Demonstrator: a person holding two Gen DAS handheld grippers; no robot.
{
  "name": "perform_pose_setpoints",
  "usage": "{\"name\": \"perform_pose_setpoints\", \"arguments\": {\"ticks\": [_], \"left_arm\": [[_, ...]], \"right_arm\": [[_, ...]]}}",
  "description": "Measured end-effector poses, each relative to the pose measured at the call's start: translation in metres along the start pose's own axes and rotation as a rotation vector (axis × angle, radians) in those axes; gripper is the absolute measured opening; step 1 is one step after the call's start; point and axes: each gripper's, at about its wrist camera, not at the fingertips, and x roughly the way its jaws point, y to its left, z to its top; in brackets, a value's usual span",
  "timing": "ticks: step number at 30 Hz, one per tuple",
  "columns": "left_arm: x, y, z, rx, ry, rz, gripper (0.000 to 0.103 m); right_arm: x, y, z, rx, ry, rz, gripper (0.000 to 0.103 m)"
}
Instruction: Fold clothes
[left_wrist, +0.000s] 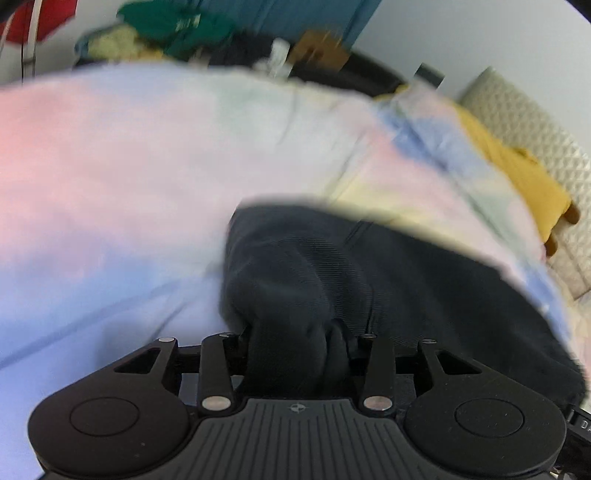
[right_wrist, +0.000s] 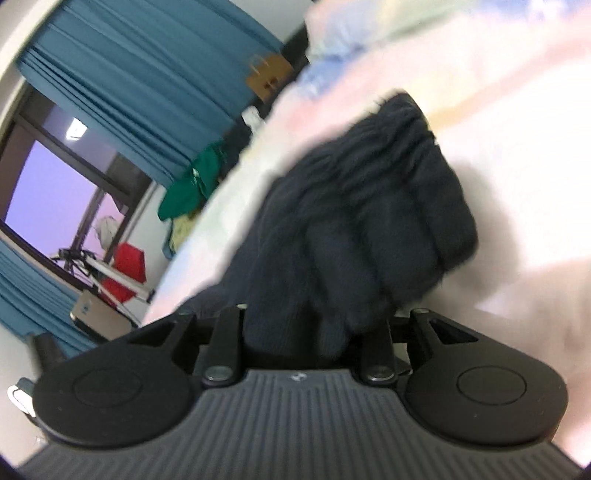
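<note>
- Left gripper (left_wrist: 295, 343): its black two-finger jaws are clamped on a bunched fold of the dark navy fabric garment (left_wrist: 351, 280); the cloth fills the gap between the jaws and spreads forward and to the right of them over the pastel tie-dye bedspread (left_wrist: 129, 166); the fingertips are buried in the cloth and do not show.
- Right gripper (right_wrist: 314, 332): its jaws likewise grip the same dark navy garment (right_wrist: 369, 221), here showing a ribbed knit that rises in thick pleats from the jaws toward the upper right; the bedspread (right_wrist: 480, 129) lies behind and beside it.
- Where the garment lies: pinched at both grippers and bunched between them over the bed; how much of it rests on the bedspread I cannot tell through the blur.
- Progress, as I judge it: early in this garment's fold; it is gathered and crumpled, not spread flat, and no clean crease shows; laying it out, smoothing it and making the folds all appear still to do.
- More to come: a mustard yellow cloth (left_wrist: 517, 177) lies at the bed's right edge and a green garment (left_wrist: 173, 22) is heaped beyond the far side; both look unfolded.
</note>
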Motion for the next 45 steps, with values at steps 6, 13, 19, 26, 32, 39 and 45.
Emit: {"name": "perform_pose_setpoints", "arguments": {"ticks": [6,13,19,26,32,39,45], "left_arm": [[-0.020,-0.004,-0.008,0.053,-0.016,-0.027,0.043],[-0.128,-0.031,-0.011,0.161,-0.064,0.059,0.041],[-0.231,-0.069,-0.019,0.218,-0.155,0.104,0.048],[-0.347,-0.114,-0.054,0.332,-0.286,0.151,0.079],[-0.426,-0.139,-0.112,0.431,-0.420,0.215,0.102],[-0.480,-0.134,-0.175,0.422,-0.512,0.248,0.103],[-0.505,-0.114,-0.211,0.359,-0.557,0.222,0.103]], "right_arm": [[0.005,-0.012,-0.015,0.084,0.036,-0.026,0.047],[-0.059,0.021,-0.008,0.007,0.090,-0.142,0.051],[-0.139,0.079,0.007,-0.231,0.015,-0.150,0.050],[-0.212,0.161,-0.010,-0.416,-0.045,-0.064,0.052],[-0.276,0.205,-0.052,-0.583,-0.195,-0.002,0.079],[-0.314,0.230,-0.105,-0.672,-0.309,0.029,0.103],[-0.320,0.239,-0.142,-0.718,-0.327,-0.003,0.103]]}}
